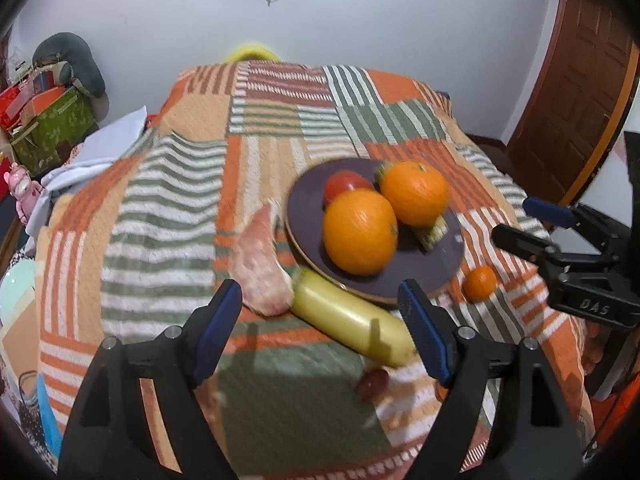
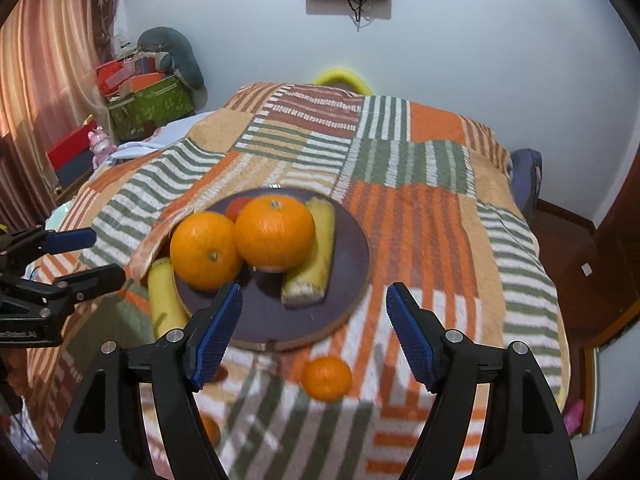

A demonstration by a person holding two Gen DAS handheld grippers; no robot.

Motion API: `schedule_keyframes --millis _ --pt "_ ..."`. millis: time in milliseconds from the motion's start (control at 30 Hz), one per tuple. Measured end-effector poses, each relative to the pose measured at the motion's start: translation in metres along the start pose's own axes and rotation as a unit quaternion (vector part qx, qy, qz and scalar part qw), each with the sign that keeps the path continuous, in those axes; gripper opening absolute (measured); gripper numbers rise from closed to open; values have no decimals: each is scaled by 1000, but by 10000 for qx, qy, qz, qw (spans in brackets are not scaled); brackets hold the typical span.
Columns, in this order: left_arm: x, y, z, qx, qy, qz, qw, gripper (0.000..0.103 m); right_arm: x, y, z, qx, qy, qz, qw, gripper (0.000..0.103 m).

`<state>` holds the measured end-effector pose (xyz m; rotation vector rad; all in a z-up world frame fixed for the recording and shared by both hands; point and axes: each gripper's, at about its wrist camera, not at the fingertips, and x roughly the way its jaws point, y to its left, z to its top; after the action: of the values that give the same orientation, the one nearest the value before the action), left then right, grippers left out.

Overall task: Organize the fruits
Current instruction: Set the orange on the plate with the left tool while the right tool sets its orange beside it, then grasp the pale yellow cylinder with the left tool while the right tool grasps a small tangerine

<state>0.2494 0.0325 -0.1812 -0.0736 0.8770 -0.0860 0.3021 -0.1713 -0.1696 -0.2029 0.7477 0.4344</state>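
Note:
A dark purple plate [image 1: 436, 268] [image 2: 352, 264] on the patchwork cloth holds two big oranges [image 1: 359, 232] [image 2: 274, 232], a red fruit [image 1: 344, 184] and a banana piece [image 2: 316, 256]. A yellow banana [image 1: 348, 316] [image 2: 162, 304] lies on the cloth against the plate's near-left rim. A pink meat-like piece [image 1: 262, 264] lies beside it. A small mandarin [image 1: 479, 282] [image 2: 326, 377] and a small dark red fruit [image 1: 373, 383] lie on the cloth. My left gripper [image 1: 322, 332] is open above the banana. My right gripper [image 2: 314, 330] is open over the plate's near edge, above the mandarin.
The cloth-covered table [image 2: 420, 208] drops off at its edges. Boxes and a grey cushion [image 2: 172, 56] stand at the back left, a wooden door [image 1: 580, 80] at the right. Another small orange fruit [image 2: 210, 430] lies near the front edge.

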Motion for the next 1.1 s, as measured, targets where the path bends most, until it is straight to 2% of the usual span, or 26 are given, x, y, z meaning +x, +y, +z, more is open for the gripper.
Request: schedule_keyframes --millis 200,333,667,800,867,933,1100 --pt "18 -24 -23 94 334 -55 9994 81 -8 -9 -18 -29 93 -90 9999 72" --pt "40 -35 -35 71 580 74 9983 81 -7 -15 -32 17 185 -109 9998 72" --pt "63 -47 -30 -214 450 350 9981 81 12 -16 -54 35 462 -47 9989 72" --pt "64 -37 -31 -476 363 239 9979 80 23 -17 -58 105 567 115 9983 72" --pt "63 -33 -32 -553 353 190 9977 71 29 -17 -59 129 615 137 9979 71" --pt "61 -30 -33 -554 353 150 9977 69 34 -16 -59 162 664 160 9975 71" --pt "50 -21 -36 -570 418 -83 9975 58 43 -15 -57 210 728 206 9969 57"
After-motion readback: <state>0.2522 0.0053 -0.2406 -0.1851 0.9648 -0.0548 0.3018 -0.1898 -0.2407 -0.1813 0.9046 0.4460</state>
